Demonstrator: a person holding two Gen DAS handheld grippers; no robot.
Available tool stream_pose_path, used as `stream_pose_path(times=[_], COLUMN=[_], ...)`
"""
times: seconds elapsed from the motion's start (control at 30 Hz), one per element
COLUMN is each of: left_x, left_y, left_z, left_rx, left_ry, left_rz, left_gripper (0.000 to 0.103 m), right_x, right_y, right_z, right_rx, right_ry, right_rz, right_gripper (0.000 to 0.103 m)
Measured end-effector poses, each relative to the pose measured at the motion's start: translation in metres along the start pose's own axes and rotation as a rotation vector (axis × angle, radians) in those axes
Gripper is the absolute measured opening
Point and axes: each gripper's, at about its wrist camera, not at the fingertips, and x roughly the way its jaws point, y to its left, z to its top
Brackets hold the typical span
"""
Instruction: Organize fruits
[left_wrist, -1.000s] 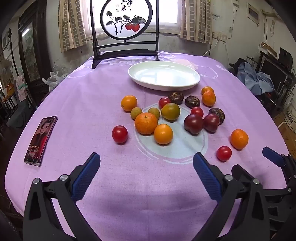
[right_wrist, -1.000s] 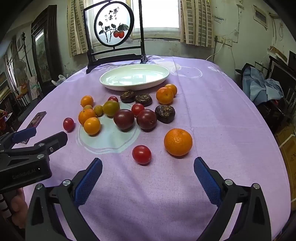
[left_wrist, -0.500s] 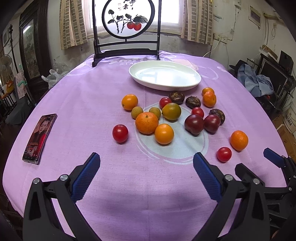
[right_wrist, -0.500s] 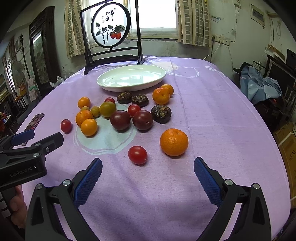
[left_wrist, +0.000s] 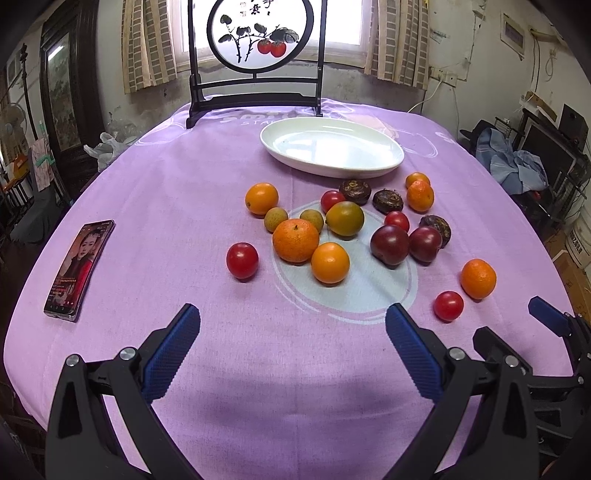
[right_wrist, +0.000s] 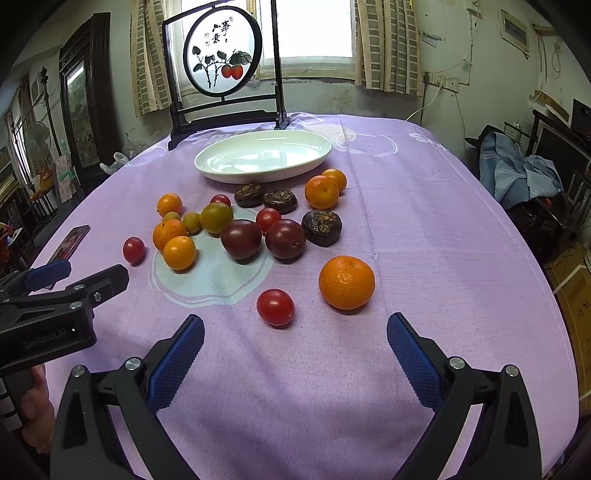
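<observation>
Purple cloth covered the table (left_wrist: 177, 184), and the fruits lay loose near its middle, none yet in the white plate (left_wrist: 332, 149) toward the far edge. You held your left gripper (left_wrist: 291, 354) and right gripper (right_wrist: 295, 358) wide open with nothing in them, low by the near edge, probably ready to grab the closest red tomato (right_wrist: 275, 307) and orange (right_wrist: 346, 282)

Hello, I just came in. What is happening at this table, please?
A person holds two black grippers with blue pads, left and right, above a purple tablecloth. Both have their jaws open and hold nothing. The oranges, tomatoes and plums lie loose on the cloth, and the white oval dish is empty.
</observation>
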Motion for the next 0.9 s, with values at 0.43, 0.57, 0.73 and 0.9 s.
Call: stream_pose_path(times=[0.43, 0.57, 0.73, 0.9], left_x=[0.0025, 0.0043, 0.0046, 0.0039], left_y=[0.001, 0.0, -0.0006, -0.0019], left_z=[-0.0028, -0.0038, -0.0041, -0.005], left_rx=[0.001, 0.0, 0.002, 0.001], left_ry=[0.007, 0.013, 0.014, 0.013], left_rz=[0.007, 0.006, 0.008, 0.006], left_gripper=[0.098, 0.098, 0.098, 0.099], right_x=[0.0009, 0.0021, 0.0023, 0.0022], right_y=[0.0016, 0.0014, 0.0013, 0.0015], right_z=[-0.0009, -0.0017, -0.0024, -0.0022], right_rx=[-0.002, -0.001, -0.001, -0.002], right_ry=[0.005, 0.006, 0.007, 0.007], right_rz=[0.003, 0.004, 0.005, 0.004], right_gripper=[0.099, 0.099, 0.099, 0.099])
